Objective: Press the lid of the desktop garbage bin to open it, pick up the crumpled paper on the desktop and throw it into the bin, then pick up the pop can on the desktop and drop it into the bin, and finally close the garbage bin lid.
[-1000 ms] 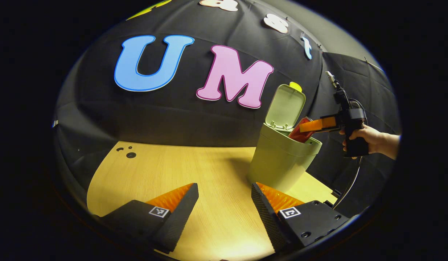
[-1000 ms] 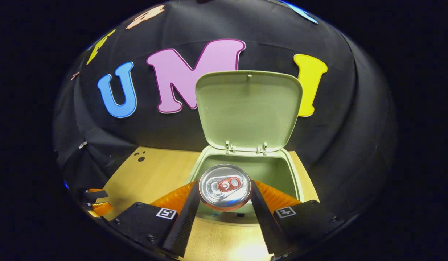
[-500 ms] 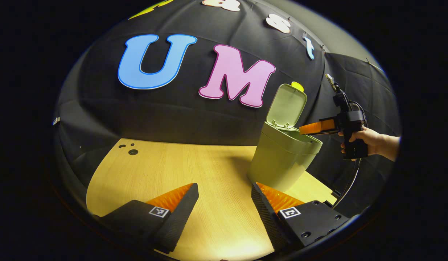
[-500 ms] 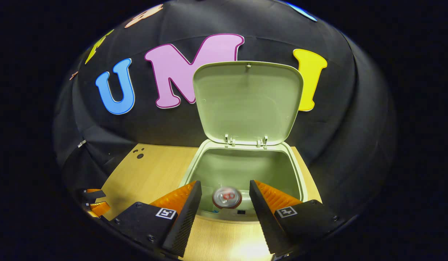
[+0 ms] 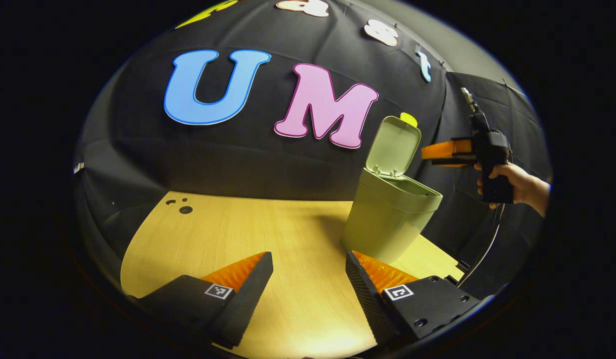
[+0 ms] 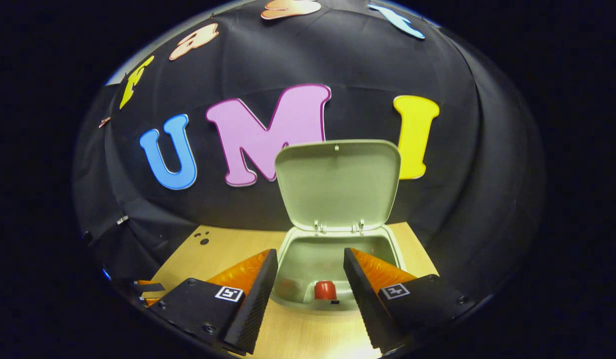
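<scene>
- Right gripper (image 6: 308, 279): fingers spread wide, nothing between them. In the left gripper view the same tool (image 5: 450, 151) sits in a person's hand (image 5: 512, 182), raised above and to the outer side of the bin's mouth, apart from the rim.
- Pop can (image 6: 325, 290): seen in the right gripper view as a red shape low inside the garbage bin (image 6: 337, 259), straight ahead of and below the gap between the right fingers. Judged deposited.
- Crumpled paper: a faint reddish blur lies left of the can inside the bin; too dim to identify. None is seen on the desktop.
- Lid (image 6: 337, 184): stands upright on its rear hinges, directly ahead of the right gripper and beyond the opening. Judged the remaining step: closing it.
- Left gripper (image 5: 308, 286): fingers parted, empty, low over the desktop (image 5: 268, 234). The bin (image 5: 387, 219) stands just ahead and to its right, close to the right finger but not touching. Judged parked clear so the other hand can work.
- Edges and room: the lid's top edge (image 5: 405, 122) sits level with the right fingers in the left gripper view, with open air between. That gap gives room to reach over and behind the lid.
- Desktop ahead and left of the left gripper is bare wood; the bin stands near the desk's far right edge, so a hard push on the lid could shift it.
</scene>
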Tool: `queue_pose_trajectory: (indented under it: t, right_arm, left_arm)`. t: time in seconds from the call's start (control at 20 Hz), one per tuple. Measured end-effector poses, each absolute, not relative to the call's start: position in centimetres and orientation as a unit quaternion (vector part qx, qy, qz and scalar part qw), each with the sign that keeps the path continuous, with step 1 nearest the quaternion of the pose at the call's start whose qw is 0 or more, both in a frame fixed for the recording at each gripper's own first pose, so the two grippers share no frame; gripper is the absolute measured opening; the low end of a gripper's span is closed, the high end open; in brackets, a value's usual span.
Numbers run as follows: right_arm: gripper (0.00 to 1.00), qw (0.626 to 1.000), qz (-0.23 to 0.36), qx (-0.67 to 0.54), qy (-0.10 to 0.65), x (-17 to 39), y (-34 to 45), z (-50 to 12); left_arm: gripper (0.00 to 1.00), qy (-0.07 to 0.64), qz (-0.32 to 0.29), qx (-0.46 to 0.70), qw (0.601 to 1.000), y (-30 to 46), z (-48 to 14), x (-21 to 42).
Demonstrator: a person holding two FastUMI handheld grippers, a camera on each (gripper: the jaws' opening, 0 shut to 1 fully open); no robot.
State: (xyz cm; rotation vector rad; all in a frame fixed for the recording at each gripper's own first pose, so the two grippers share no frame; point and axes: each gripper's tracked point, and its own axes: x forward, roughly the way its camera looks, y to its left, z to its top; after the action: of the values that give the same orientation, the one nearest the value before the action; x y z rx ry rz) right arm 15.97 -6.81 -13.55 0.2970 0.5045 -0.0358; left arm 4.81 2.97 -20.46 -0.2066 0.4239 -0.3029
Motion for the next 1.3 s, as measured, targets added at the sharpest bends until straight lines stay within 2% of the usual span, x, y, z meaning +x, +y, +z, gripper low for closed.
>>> queue_pose_trajectory:
  t: [0.3, 0.55, 1.05, 1.3]
  right_arm:
    - [0.86, 0.976, -0.040, 0.108, 0.182, 20.2, -9.8, -7.0]
    - [0.97, 0.982, -0.048, 0.096, 0.157, 24.0, -11.3, -4.3]
    - [0.96, 0.976, -0.071, 0.080, 0.189, 31.1, -13.2, -7.4]
    - [0.97, 0.970, -0.067, 0.082, 0.220, 32.0, -13.1, -9.7]
  left_arm:
    - [0.95, 0.211, -0.153, -0.103, 0.960, 2.6, -20.5, 4.4]
    - [0.95, 0.193, -0.157, -0.116, 0.962, 2.4, -19.4, 3.9]
    - [0.95, 0.195, -0.147, -0.128, 0.961, 2.5, -19.7, 2.8]
    - [0.95, 0.195, -0.141, -0.130, 0.962, 2.7, -19.8, 2.9]
